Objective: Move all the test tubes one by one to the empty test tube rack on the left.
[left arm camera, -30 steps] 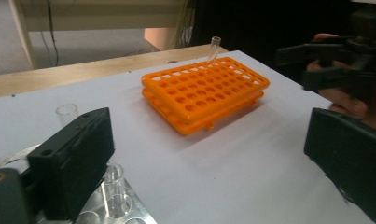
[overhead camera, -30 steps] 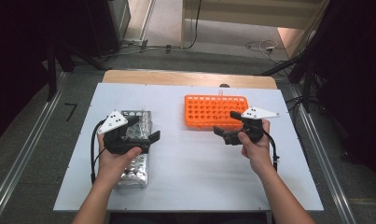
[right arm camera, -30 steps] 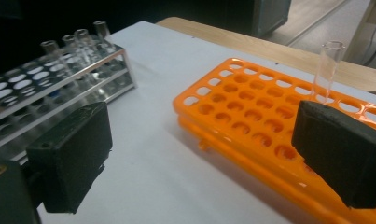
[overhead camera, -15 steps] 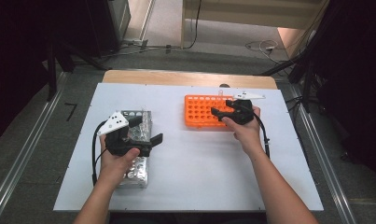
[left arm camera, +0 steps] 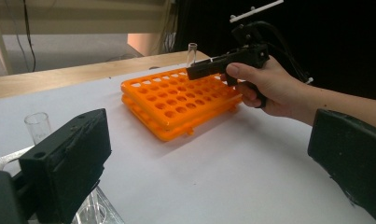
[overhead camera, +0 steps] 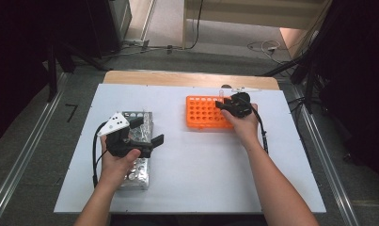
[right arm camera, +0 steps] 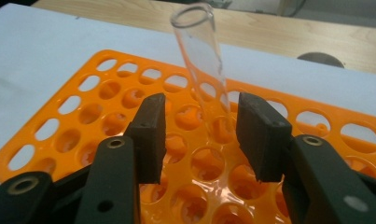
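An orange tube rack (overhead camera: 201, 113) lies flat on the white table. A clear glass tube (right arm camera: 199, 51) stands in one of its back holes, leaning slightly. My right gripper (overhead camera: 220, 104) reaches over the rack with the tube (overhead camera: 221, 94) between its jaws. The jaws have just been closing, but a small gap shows on each side of the glass. My left gripper (overhead camera: 148, 131) hangs open over a metal tray (overhead camera: 142, 176) of glass tubes with nothing between its jaws. The left gripper view shows the rack (left arm camera: 171, 102), the tube (left arm camera: 191, 50) and the right gripper (left arm camera: 192, 72).
One loose glass tube (left arm camera: 38, 126) stands up from the metal tray just beyond my left jaw. A wooden strip (overhead camera: 187, 79) borders the table's far edge. Bare white table (overhead camera: 210, 165) lies between the tray and the rack and in front of both.
The right hand moved from the rack's right side up and left onto its back edge. Its jaws narrowed around the upright tube. The left hand stayed put.
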{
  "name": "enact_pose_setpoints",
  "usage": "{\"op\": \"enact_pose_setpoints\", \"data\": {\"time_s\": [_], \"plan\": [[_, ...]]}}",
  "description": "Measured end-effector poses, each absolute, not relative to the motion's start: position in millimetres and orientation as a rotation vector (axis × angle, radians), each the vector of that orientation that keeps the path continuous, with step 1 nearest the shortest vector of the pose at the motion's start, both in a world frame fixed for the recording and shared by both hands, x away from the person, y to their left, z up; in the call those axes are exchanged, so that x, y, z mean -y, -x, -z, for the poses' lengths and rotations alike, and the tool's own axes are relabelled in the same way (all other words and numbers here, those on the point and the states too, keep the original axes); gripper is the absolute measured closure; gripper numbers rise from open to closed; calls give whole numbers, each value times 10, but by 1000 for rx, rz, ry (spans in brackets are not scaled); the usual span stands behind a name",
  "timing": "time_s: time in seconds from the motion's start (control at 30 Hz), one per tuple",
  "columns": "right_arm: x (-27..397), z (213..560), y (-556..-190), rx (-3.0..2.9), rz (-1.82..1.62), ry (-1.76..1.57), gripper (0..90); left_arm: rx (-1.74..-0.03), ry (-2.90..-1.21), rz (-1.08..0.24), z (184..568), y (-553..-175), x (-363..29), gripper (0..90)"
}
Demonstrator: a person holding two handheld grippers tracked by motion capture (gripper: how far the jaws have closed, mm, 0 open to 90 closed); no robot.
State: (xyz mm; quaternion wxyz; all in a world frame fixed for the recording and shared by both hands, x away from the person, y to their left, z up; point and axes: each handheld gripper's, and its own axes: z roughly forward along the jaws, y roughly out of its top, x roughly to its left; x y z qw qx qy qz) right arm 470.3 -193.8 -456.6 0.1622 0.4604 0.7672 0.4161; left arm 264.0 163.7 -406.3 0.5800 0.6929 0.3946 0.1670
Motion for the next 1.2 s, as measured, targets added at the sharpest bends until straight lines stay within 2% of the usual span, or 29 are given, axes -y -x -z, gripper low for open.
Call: {"op": "enact_pose_setpoints", "data": {"time_s": [0.53,0.77,1.2], "plan": [[1810,4617,-4742,-2107,-1064,-1295,739,-926,-1622,-381,4080,-2648,-1626,0],[1859,4589,-4740,-2093,-1099,-1291,741,-925,-1626,-384,4080,-2650,-1612,0],[1990,4266,-4565,-2095,-1253,-1214,742,-914,-1630,-386,4070,-2644,-1590,0]]}}
